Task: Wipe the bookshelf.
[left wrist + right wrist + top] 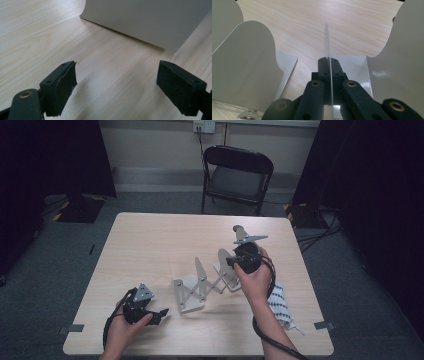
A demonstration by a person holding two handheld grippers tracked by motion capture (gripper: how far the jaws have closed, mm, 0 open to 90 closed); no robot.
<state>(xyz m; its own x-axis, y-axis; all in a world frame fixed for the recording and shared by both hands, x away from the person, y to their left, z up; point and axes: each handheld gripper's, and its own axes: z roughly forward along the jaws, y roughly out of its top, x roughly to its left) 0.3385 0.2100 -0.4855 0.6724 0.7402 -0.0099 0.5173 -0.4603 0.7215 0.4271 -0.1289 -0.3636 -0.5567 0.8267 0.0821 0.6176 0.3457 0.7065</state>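
Black folding chair (237,177) beyond table (150,240); patterned cloth (280,306) near right edge. Grey expandable file rack (205,282) mid-table (plates upright, scissor-linked). Right gripper (328,65) clamped on one plate (328,50). Left gripper (116,82) wide apart, nothing held.

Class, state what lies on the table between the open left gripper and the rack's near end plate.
Bare wood between left gripper and end plate, per left gripper view.

A bare studio-like room (black curtains (60,155), folding chair (237,177), carpet (45,265)).

Dim overhead view, brighter close-ups
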